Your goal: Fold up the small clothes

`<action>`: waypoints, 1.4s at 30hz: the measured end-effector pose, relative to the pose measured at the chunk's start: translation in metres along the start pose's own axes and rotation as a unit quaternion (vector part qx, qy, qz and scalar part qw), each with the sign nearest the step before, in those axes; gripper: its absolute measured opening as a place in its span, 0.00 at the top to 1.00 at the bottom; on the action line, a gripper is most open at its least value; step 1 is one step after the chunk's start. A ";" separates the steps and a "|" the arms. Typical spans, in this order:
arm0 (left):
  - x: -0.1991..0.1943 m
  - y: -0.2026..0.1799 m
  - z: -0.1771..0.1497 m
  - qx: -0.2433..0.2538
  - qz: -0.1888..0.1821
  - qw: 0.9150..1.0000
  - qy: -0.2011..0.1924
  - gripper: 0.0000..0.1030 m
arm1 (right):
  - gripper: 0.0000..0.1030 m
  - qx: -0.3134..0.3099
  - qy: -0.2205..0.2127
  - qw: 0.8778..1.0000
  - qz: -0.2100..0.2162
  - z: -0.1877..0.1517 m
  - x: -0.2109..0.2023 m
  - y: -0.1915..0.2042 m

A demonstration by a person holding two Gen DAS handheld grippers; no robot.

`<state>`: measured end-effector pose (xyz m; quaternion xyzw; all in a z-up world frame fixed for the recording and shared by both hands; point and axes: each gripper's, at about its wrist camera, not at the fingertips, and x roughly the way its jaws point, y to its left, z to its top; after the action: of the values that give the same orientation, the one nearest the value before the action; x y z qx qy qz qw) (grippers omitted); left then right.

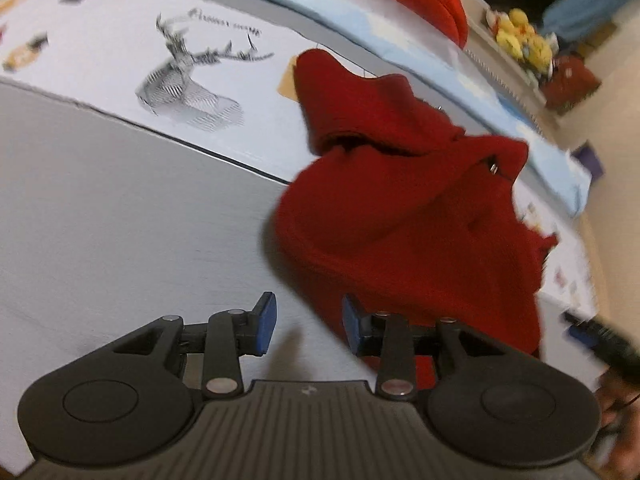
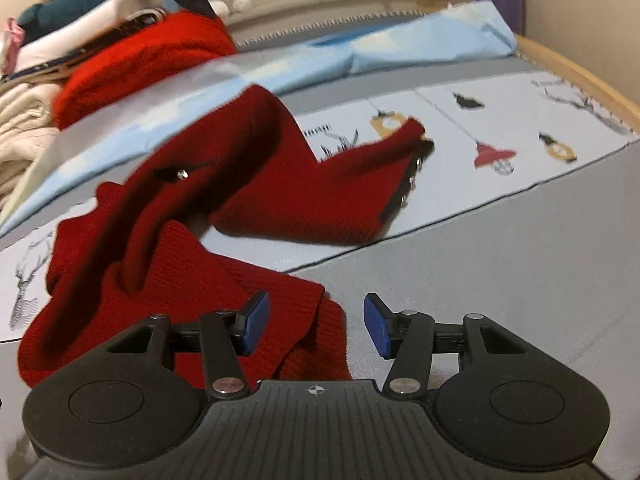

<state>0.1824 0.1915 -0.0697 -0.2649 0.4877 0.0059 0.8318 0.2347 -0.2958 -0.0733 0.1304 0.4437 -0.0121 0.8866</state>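
Observation:
A small dark red knit garment (image 1: 408, 200) with snap buttons lies crumpled on the grey and white mat. In the left wrist view it sits to the right; my left gripper (image 1: 308, 326) is open and empty, its right pad at the garment's near edge. In the right wrist view the garment (image 2: 192, 240) spreads left and centre, with one part (image 2: 360, 188) reaching right. My right gripper (image 2: 316, 326) is open and empty, just above the garment's near hem.
The mat (image 1: 120, 220) has a white printed panel with a deer drawing (image 1: 188, 80). A light blue sheet (image 2: 360, 52) lies behind. A pile of clothes with a bright red knit (image 2: 132, 60) stands back left. Plush toys (image 1: 524, 40) sit on a shelf.

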 end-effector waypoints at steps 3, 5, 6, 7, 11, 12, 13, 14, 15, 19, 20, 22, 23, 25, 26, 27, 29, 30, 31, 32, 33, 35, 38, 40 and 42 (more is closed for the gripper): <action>0.019 -0.003 0.008 -0.054 -0.022 0.998 0.008 0.50 | 0.48 0.002 0.011 1.000 -0.007 0.003 0.018 -0.001; 0.028 -0.003 0.012 -0.086 -0.024 0.996 0.014 0.45 | 0.48 0.005 0.017 1.000 -0.008 0.005 0.029 -0.002; 0.032 -0.004 0.012 -0.098 -0.025 0.995 0.018 0.45 | 0.48 0.007 0.020 1.000 -0.008 0.007 0.034 -0.003; 0.037 -0.004 0.013 -0.110 -0.024 0.993 0.023 0.44 | 0.48 0.010 0.024 1.000 -0.007 0.008 0.039 -0.004; 0.051 -0.001 0.015 -0.150 -0.015 0.988 0.037 0.43 | 0.48 0.015 0.047 0.999 0.003 0.011 0.062 -0.005; 0.053 -0.001 0.016 -0.155 -0.013 0.987 0.036 0.43 | 0.47 0.014 0.052 0.999 0.005 0.012 0.067 -0.004; 0.055 -0.001 0.017 -0.158 -0.012 0.987 0.035 0.43 | 0.47 0.011 0.057 0.998 0.007 0.012 0.074 -0.003; 0.057 -0.001 0.019 -0.161 -0.009 0.986 0.035 0.43 | 0.46 0.007 0.063 0.998 0.008 0.012 0.079 -0.002; 0.059 -0.001 0.019 -0.163 -0.007 0.986 0.036 0.43 | 0.46 0.003 0.070 0.998 0.005 0.011 0.087 -0.001; 0.064 -0.001 0.022 -0.162 0.005 0.986 0.038 0.43 | 0.45 -0.010 0.082 0.997 0.002 0.009 0.104 0.003; 0.066 -0.001 0.022 -0.162 0.007 0.986 0.039 0.43 | 0.45 -0.013 0.082 0.997 0.003 0.009 0.107 0.004; 0.068 0.000 0.022 -0.162 0.010 0.986 0.040 0.43 | 0.45 -0.020 0.078 0.997 0.006 0.010 0.109 0.005; 0.069 0.000 0.022 -0.161 0.011 0.986 0.041 0.43 | 0.46 -0.024 0.076 0.997 0.007 0.010 0.109 0.006; 0.071 0.000 0.022 -0.160 0.013 0.986 0.042 0.43 | 0.54 -0.039 0.075 0.996 0.018 0.010 0.109 0.011; 0.072 0.000 0.022 -0.159 0.016 0.986 0.042 0.43 | 0.57 -0.048 0.075 0.996 0.022 0.010 0.108 0.012; 0.072 0.001 0.021 -0.158 0.018 0.986 0.042 0.43 | 0.61 -0.060 0.072 0.995 0.022 0.009 0.107 0.014; 0.073 0.002 0.021 -0.152 0.022 0.987 0.041 0.50 | 0.76 -0.070 0.073 0.994 0.031 0.009 0.106 0.013; 0.072 0.003 0.021 -0.148 0.022 0.988 0.040 0.62 | 0.85 -0.069 0.071 0.994 0.036 0.010 0.104 0.012; 0.071 0.003 0.021 -0.142 0.023 0.989 0.039 0.66 | 0.86 -0.066 0.069 0.995 0.038 0.011 0.102 0.010; 0.069 0.003 0.021 -0.134 0.028 0.990 0.037 0.73 | 0.88 -0.057 0.068 0.995 0.047 0.013 0.099 0.006; 0.068 0.003 0.020 -0.123 0.031 0.991 0.037 0.77 | 0.89 -0.045 0.065 0.995 0.055 0.015 0.095 0.002; 0.063 0.002 0.020 -0.100 0.035 0.994 0.033 0.81 | 0.90 -0.035 0.051 0.996 0.061 0.018 0.081 -0.002; 0.047 -0.001 0.020 -0.061 0.029 0.998 0.013 0.83 | 0.90 -0.024 0.017 0.997 0.064 0.024 0.046 -0.007; 0.031 -0.004 0.020 -0.028 0.017 0.999 -0.003 0.84 | 0.91 -0.010 -0.005 0.998 0.060 0.028 0.016 -0.014; 0.014 -0.006 0.018 0.009 0.008 1.000 -0.016 0.85 | 0.92 0.003 -0.023 0.999 0.044 0.028 -0.014 -0.021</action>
<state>0.2057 0.1910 -0.0712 -0.2537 0.4762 0.0127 0.8419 0.2449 -0.3244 -0.0508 0.1519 0.4174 0.0223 0.8957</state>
